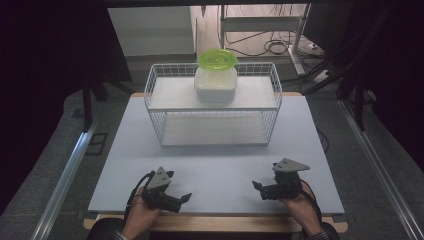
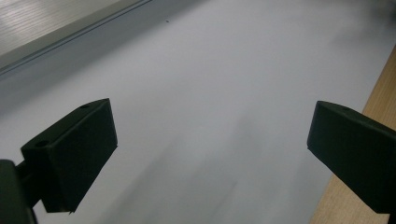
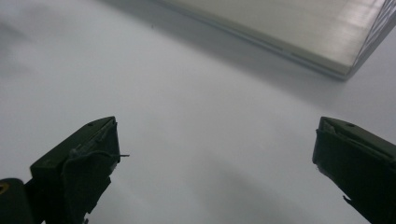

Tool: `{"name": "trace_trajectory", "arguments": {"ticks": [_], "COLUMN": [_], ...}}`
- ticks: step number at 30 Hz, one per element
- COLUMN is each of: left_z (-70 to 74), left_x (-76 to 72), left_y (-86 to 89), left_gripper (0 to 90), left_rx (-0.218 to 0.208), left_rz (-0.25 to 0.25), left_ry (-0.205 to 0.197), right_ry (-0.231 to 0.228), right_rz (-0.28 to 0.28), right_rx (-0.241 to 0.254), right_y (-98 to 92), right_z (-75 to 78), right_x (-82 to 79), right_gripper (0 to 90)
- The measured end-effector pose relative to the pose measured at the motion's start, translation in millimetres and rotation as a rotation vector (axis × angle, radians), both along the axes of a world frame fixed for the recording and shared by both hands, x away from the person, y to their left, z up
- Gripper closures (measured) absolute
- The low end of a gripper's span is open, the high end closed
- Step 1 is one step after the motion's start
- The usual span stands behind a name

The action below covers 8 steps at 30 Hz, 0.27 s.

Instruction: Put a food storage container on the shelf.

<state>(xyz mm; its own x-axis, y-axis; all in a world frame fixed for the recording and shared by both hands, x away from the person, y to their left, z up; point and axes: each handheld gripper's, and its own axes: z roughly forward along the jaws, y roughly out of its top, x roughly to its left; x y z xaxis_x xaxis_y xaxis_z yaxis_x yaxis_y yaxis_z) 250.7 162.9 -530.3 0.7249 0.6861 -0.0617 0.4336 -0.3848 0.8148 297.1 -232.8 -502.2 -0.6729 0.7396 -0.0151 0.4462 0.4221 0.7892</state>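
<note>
On top of the white wire rack [image 1: 155, 107], near the middle of its upper shelf, sits a white plastic container [image 1: 215, 86] with a translucent green lid [image 1: 218, 58] resting on it, the lid tilted a little rather than pressed flat. What is inside the container cannot be made out through its cloudy walls. The rack's lower shelf shows a bare white board. The rack stands toward the far half of the pale grey table [image 1: 115, 165], whose wooden edge shows along the near side. No brand, label or writing can be read on the container, the lid or the rack.

Both grippers are held low over the near part of the table, well apart from the rack and the container. The left gripper [image 1: 184, 199] is in the person's left hand [image 1: 140, 215], pointing inward toward the middle; in the left gripper view its jaws stand wide apart with nothing between them but bare table. The right gripper [image 1: 258, 189] is in the right hand [image 1: 300, 205], also pointing inward, jaws spread wide and holding nothing; the right gripper view shows a corner of the rack's lower board beyond them.
</note>
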Motion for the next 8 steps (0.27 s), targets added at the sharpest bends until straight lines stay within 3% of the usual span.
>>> {"name": "trace_trajectory", "arguments": {"ticks": [8], "left_z": [-0.7], "left_x": [1.1], "left_y": [-0.4], "left_gripper": [1.4], "left_rx": [0.010], "left_rz": [0.005], "left_ry": [0.009], "right_ry": [0.037], "right_rz": [-0.008], "right_rx": [-0.031], "right_y": [-1.3], "right_z": [-9.0], "right_x": [3.9], "right_gripper": [1.2]}}
